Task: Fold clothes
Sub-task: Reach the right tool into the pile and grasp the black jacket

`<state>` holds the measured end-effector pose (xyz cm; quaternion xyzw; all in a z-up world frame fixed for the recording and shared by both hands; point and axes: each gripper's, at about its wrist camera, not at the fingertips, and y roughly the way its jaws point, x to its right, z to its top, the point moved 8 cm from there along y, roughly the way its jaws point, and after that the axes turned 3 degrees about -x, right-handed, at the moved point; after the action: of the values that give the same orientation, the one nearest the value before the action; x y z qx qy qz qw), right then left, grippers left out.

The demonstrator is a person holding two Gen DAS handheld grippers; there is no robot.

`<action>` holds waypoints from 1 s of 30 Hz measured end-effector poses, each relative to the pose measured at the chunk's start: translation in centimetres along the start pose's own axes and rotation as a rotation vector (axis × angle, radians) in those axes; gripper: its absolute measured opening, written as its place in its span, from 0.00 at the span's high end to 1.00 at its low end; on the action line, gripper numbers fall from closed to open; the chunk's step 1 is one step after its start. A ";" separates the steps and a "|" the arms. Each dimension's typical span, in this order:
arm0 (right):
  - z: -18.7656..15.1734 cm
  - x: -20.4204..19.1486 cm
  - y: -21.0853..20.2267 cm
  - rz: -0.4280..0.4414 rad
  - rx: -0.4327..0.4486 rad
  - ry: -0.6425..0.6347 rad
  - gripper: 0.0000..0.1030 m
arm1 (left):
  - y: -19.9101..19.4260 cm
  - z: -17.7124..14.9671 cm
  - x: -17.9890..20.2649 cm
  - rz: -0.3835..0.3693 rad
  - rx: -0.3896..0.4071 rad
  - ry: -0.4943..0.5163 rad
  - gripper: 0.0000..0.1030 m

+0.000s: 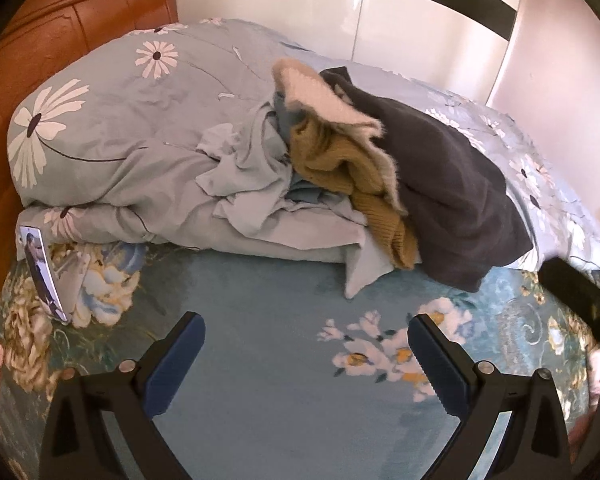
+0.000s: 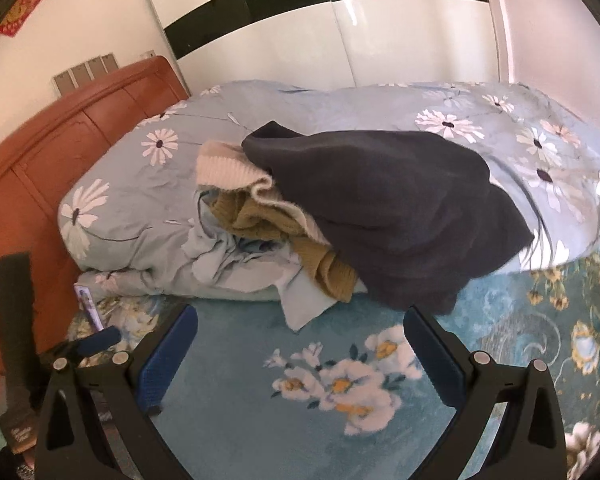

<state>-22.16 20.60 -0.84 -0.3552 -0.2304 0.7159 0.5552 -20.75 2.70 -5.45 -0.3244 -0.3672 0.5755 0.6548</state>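
Both grippers, left gripper (image 1: 306,354) and right gripper (image 2: 300,344), are hovering wide open, holding nothing, over the teal floral bedspread (image 1: 260,300); the dark grey sweater (image 2: 400,224) is lying atop the mustard knit garment (image 2: 284,228).

Bed (image 1: 260,296) and its surroundings
Daisy-print quilt (image 1: 112,120) bunched against orange headboard (image 1: 40,36); phone (image 1: 44,276) lies beside it; glossy wardrobe (image 2: 380,40) behind.

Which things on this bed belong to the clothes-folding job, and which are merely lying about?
Belongs to the job:
dark grey garment
mustard knit
cream fuzzy garment
pale blue garment
left gripper and right gripper, both open

Lying about:
phone
daisy duvet
floral blanket
headboard
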 end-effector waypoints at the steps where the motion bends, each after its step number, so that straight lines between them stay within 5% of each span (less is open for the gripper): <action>1: 0.6 0.0 0.6 -0.014 -0.002 -0.006 0.00 | 0.2 0.1 -0.6 -0.002 -0.005 -0.001 0.00; 10: 7.3 2.0 12.1 -0.250 -0.077 -0.166 0.00 | 2.7 0.2 -5.6 0.029 -0.057 -0.010 0.00; 18: 7.6 5.4 20.6 -0.404 -0.268 -0.222 0.01 | 4.0 -2.0 -9.0 0.005 -0.116 -0.104 0.00; 24: 8.9 7.2 19.7 -0.400 -0.295 -0.136 0.24 | 4.3 -3.2 -10.8 0.022 -0.148 -0.148 0.00; 27: 9.6 7.3 17.7 -0.376 -0.276 -0.096 0.56 | 4.3 -3.4 -10.8 -0.007 -0.162 -0.171 0.00; 30: 10.4 5.4 15.4 -0.391 -0.237 -0.202 0.58 | 4.2 -3.5 -10.4 -0.033 -0.163 -0.185 0.00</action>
<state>-40.53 22.22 -6.71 -0.2930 -0.4313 0.5950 0.6117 -20.64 -7.14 -11.91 -0.3161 -0.4770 0.5602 0.5990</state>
